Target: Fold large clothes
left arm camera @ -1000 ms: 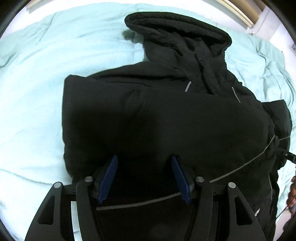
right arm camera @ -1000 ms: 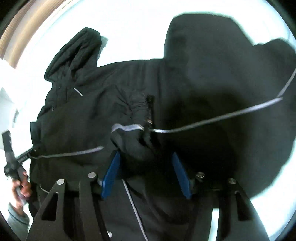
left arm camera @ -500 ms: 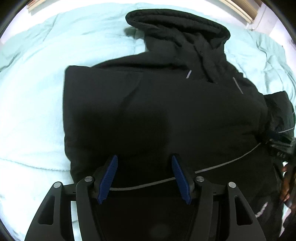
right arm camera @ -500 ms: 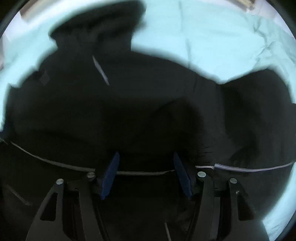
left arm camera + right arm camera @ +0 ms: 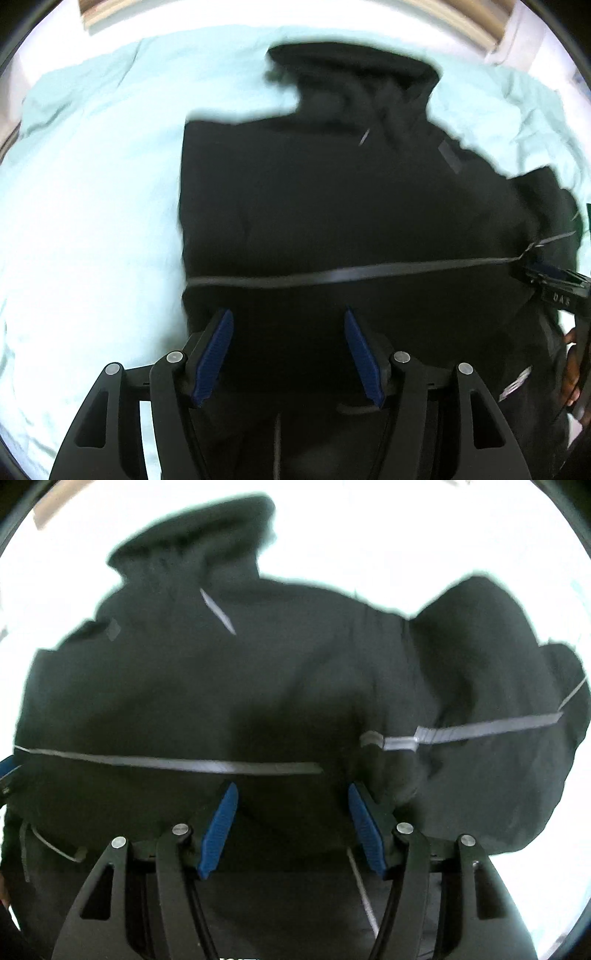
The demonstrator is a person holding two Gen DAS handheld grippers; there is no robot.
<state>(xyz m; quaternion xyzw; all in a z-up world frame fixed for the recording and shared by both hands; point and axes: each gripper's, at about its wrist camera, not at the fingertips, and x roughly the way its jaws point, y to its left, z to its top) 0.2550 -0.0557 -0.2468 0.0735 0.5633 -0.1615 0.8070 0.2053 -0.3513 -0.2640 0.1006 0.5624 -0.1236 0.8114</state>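
Note:
A large black hooded jacket lies spread on a pale mint bedspread, hood at the far end, a grey reflective stripe across it. It also fills the right wrist view, with one sleeve bunched at the right. My left gripper is open and empty above the jacket's lower left part. My right gripper is open and empty above the jacket's lower middle. The right gripper also shows at the right edge of the left wrist view.
The bedspread surrounds the jacket on the left and far sides. A wooden bed frame or wall edge runs along the far side. A hand shows at the right edge.
The right gripper let go of the sleeve cuff it held one second ago and swung over the jacket's body. The left gripper pulled back, so the stripe now lies beyond its fingers.

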